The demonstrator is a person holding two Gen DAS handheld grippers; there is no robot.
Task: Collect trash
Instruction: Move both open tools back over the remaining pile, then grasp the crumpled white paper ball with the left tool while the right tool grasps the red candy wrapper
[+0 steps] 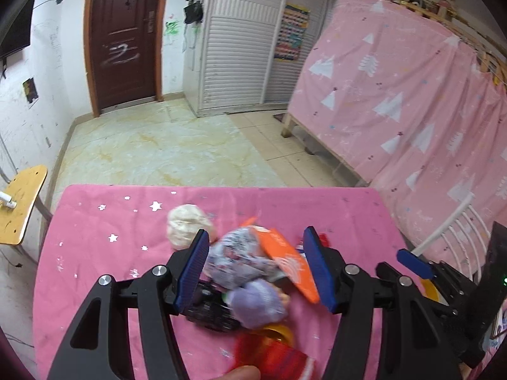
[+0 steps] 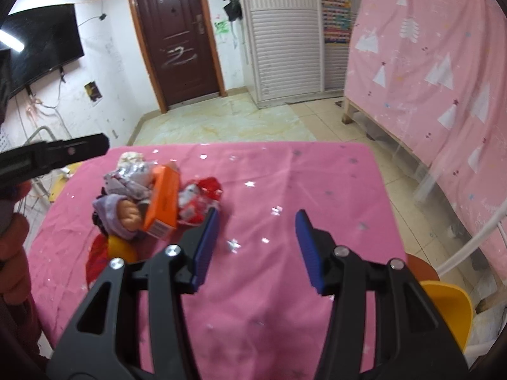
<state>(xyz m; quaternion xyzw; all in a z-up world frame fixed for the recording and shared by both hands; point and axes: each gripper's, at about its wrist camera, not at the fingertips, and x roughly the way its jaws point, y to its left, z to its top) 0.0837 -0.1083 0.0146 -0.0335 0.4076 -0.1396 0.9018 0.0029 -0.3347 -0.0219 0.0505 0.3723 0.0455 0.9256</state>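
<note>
A heap of trash lies on the left half of a pink star-print table cover (image 2: 285,190). At its centre, an orange carton (image 2: 163,202) stands tilted, leaning among the other pieces. A crumpled silvery-purple wrapper (image 1: 240,256) sits against the carton's left side, with a white crumpled paper ball (image 1: 188,226) just beyond it on the far side. A small doll in lilac clothing (image 2: 118,213) lies at the near left of the carton, touching it. Red-and-white wrappers (image 2: 199,196) rest against the carton's right side. A dark item (image 1: 209,310) lies partly under the doll; its nature cannot be determined. A yellow piece (image 2: 122,250) and red material (image 2: 96,261) sit at the near edge of the heap, blurred in the left wrist view.

The left gripper (image 1: 256,267) hangs over the heap with its jaws spread wide, the wrapper, carton and doll appearing between the blue pads; contact cannot be confirmed. The right gripper (image 2: 256,248) is likewise spread wide over bare cover to the right of the heap, holding nothing, its left pad just beside the red-and-white wrappers.

Beyond the table: a tiled floor (image 2: 221,123), a dark brown door (image 2: 177,41), a white slatted wardrobe (image 2: 282,38), and a pink tree-print curtain (image 2: 427,72) on the right. A wall-mounted television (image 2: 41,47) is on the left.
</note>
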